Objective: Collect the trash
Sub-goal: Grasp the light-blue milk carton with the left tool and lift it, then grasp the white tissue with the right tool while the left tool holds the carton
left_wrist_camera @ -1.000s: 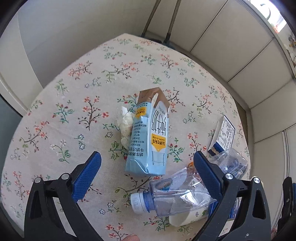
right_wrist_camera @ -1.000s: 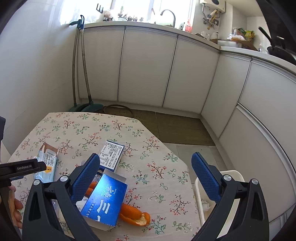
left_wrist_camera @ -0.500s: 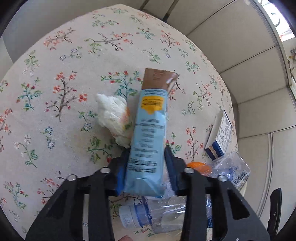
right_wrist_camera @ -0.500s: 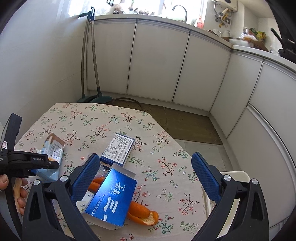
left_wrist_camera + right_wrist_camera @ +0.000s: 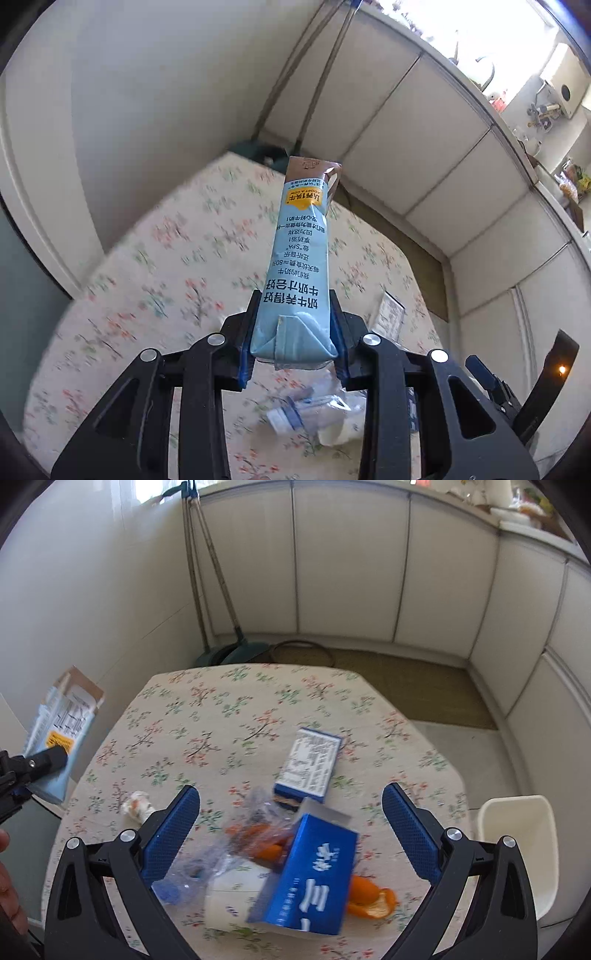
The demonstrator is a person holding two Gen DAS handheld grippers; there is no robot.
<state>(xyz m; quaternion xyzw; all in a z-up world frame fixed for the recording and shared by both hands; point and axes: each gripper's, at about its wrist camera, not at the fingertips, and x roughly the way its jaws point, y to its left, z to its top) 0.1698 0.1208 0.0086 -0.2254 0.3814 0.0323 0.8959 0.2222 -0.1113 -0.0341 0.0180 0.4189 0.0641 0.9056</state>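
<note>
At far left of the right wrist view, the left gripper [image 5: 22, 771] pinches a light-blue milk carton [image 5: 61, 723] raised beyond the table's [image 5: 236, 701] left edge. Lower centre, the right gripper [image 5: 291, 827] hovers spread over a blue box [image 5: 314, 875], with a white bin [image 5: 517, 845] at right.

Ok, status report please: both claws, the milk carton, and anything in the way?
Left claw shut on milk carton, lifted off table. Right claw open above blue box. White bin at table's right edge. Nothing blocking.
</note>
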